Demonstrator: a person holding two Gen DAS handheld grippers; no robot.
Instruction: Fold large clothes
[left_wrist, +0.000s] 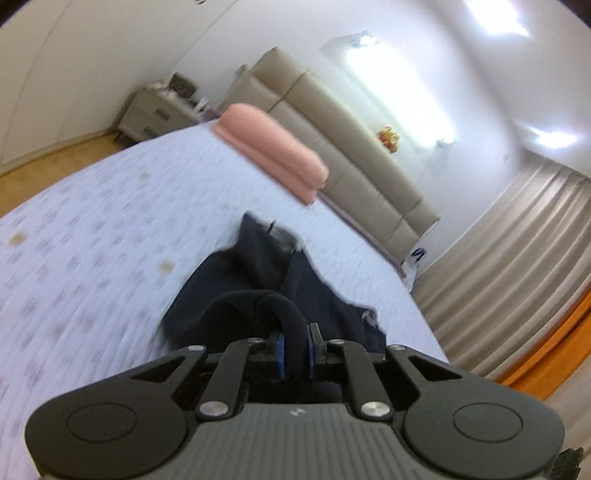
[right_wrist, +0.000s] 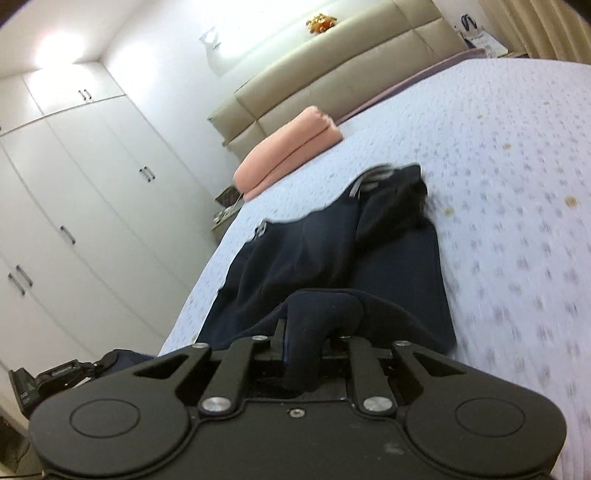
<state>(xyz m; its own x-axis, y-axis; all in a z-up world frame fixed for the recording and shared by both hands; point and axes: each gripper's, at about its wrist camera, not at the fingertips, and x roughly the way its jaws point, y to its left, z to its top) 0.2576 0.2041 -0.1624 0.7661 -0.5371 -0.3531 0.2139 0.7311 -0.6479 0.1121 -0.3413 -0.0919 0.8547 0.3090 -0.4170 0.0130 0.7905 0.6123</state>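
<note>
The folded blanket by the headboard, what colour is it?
Pink. The blanket shows best in the right wrist view.

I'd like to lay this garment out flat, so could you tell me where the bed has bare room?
Bare sheet lies between the navy garment and the bed's far side, and between it and the pink pillow. The headboard end is crowded.

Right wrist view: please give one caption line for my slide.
Right tongs grip the hem of a dark navy garment on a patterned bedspread.
</note>
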